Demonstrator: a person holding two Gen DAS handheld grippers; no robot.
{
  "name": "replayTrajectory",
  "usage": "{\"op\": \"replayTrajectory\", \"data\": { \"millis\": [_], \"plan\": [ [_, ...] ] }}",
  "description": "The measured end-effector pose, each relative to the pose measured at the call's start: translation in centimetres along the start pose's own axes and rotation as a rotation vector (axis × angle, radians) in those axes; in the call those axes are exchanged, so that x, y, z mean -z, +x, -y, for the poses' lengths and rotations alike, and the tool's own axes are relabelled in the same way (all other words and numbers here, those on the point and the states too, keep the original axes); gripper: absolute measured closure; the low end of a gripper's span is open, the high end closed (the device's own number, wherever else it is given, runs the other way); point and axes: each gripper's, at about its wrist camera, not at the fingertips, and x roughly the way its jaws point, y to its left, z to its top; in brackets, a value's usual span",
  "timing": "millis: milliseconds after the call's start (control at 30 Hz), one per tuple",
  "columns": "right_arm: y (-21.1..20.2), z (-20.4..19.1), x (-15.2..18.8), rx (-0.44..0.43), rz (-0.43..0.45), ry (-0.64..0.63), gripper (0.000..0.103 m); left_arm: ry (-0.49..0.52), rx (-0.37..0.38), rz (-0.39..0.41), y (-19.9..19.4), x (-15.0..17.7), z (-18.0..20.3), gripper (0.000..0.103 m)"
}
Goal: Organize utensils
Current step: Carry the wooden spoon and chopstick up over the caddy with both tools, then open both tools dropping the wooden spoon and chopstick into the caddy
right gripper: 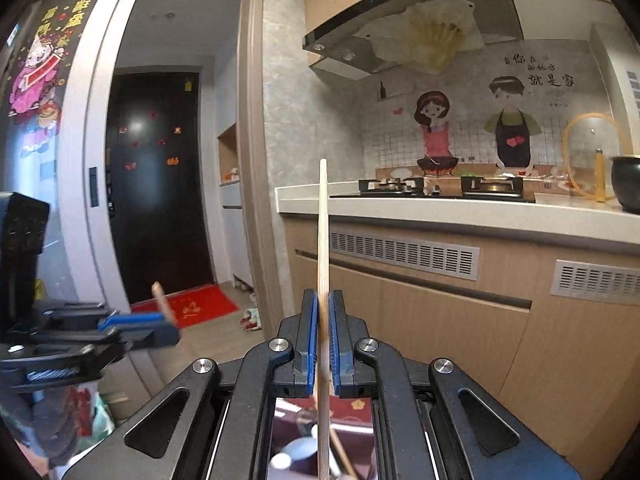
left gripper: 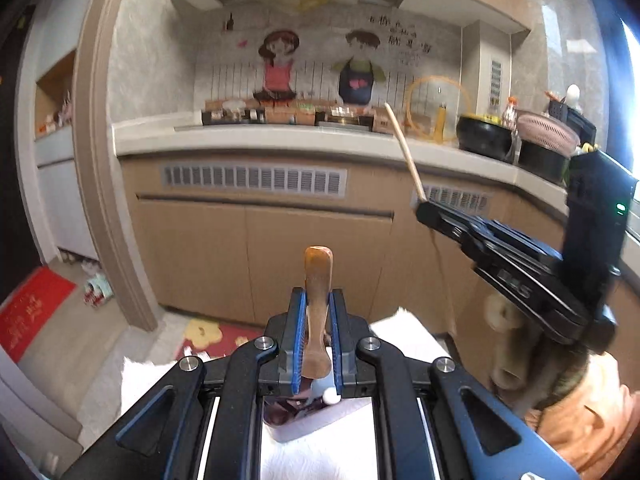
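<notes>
Item 1: my left gripper [left gripper: 318, 304], pads pressed onto wooden spoon handle [left gripper: 318, 280]; handle end pokes up past fingertips, bowl end below the pads, hard to make out.

Item 2: my right gripper [right gripper: 323, 308], pads pinching pale chopstick [right gripper: 322, 240]; stick runs straight up beyond tips and down behind them.

Item 3: ahead of both tools, kitchen counter [right gripper: 460, 212] with gas hob [right gripper: 444, 188], cabinet doors [left gripper: 260, 248] beneath.

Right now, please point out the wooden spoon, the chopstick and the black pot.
wooden spoon [left gripper: 318, 280]: left wrist view, on its handle above the fingers.
chopstick [right gripper: 323, 232]: right wrist view, mid-shaft above the fingers.
black pot [left gripper: 484, 136]: left wrist view, on its front wall.
</notes>
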Motion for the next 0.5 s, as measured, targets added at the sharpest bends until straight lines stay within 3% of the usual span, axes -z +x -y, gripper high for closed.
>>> {"op": "replayTrajectory", "data": {
  "millis": [100, 300, 500],
  "plan": [
    [2.7, 0.7, 1.7, -0.002, -0.007, 0.0, 0.097, -0.011, 0.001, -0.036, 1.9, 0.9, -0.6, 0.093],
    [7.6, 1.1, 6.0, 0.076, -0.02, -0.036, 0.097, -0.064, -0.004, -0.1, 5.7, 3.1, -2.3, 0.093],
    [10.6, 1.7, 10.9, 0.126, -0.112, -0.031, 0.097, -0.102, -0.01, -0.156, 8.3, 5.8, -3.2, 0.093]
  ]
}}
